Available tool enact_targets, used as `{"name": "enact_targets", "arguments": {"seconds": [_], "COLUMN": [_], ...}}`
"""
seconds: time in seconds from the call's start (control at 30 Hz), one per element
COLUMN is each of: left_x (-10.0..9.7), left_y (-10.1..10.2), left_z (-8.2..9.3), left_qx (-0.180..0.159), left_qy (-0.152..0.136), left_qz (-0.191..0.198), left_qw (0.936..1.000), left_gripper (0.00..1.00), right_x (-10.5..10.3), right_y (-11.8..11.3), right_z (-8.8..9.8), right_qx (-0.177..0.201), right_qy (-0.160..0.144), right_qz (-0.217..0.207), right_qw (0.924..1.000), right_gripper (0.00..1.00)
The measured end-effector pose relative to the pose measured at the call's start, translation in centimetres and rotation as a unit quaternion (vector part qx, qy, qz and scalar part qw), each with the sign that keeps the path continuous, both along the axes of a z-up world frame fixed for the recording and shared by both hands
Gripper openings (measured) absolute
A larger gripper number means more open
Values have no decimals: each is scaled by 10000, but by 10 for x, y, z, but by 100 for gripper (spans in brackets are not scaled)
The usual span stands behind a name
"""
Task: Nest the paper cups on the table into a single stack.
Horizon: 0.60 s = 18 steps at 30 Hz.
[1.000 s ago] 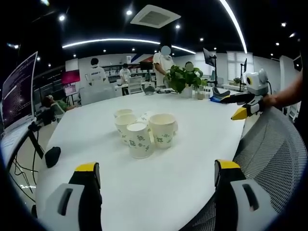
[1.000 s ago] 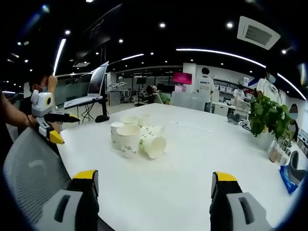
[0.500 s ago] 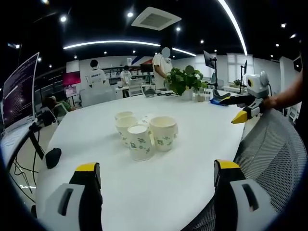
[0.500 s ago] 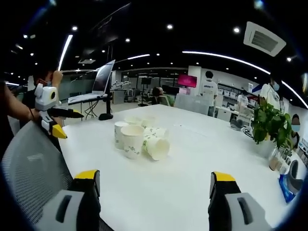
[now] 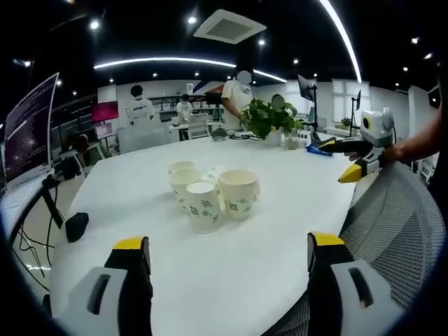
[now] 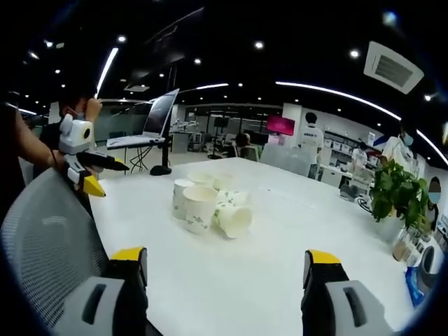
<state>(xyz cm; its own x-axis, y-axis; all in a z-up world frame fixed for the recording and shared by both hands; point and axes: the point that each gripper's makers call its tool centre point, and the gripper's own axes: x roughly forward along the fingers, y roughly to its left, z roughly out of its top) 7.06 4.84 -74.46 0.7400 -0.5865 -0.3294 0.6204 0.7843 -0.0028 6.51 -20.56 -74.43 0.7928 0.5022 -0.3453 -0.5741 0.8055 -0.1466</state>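
Cups (image 5: 210,196): loose cluster, frame centre, on table (image 5: 231,273); one lying sideways (image 6: 234,218). None nested; stacking not begun. Left gripper (image 5: 227,248) and right gripper (image 6: 225,257): jaws spread, empty, well short of cups.

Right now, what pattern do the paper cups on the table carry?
The paper cups are white with small green printed motifs, clearest in the left gripper view.

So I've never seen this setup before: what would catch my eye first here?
A huddle of paper cups in the middle of a big white table, most upright, one on its side in the right gripper view. A potted plant stands at the far edge. Both grippers, left and right, hang open, short of the cups.
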Motion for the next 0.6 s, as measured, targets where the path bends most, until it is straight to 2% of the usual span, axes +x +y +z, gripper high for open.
{"name": "enact_targets", "arguments": {"seconds": [0.23,0.43,0.6], "left_x": [1,2,13], "left_y": [1,-1,-3], "left_z": [3,5,15], "left_qx": [-32,-90,-38], "left_qy": [39,110,58], "left_qz": [79,-66,-117], "left_qw": [10000,9999,9999], "left_gripper": [87,81,81], "right_x": [-1,-1,-1], "right_y": [0,1,1], "right_z": [-1,-3,-5], "right_qx": [-97,-93,-113], "right_qy": [14,94,166], "right_qz": [6,-12,-30], "right_qw": [10000,9999,9998], "right_gripper": [93,91,90]}}
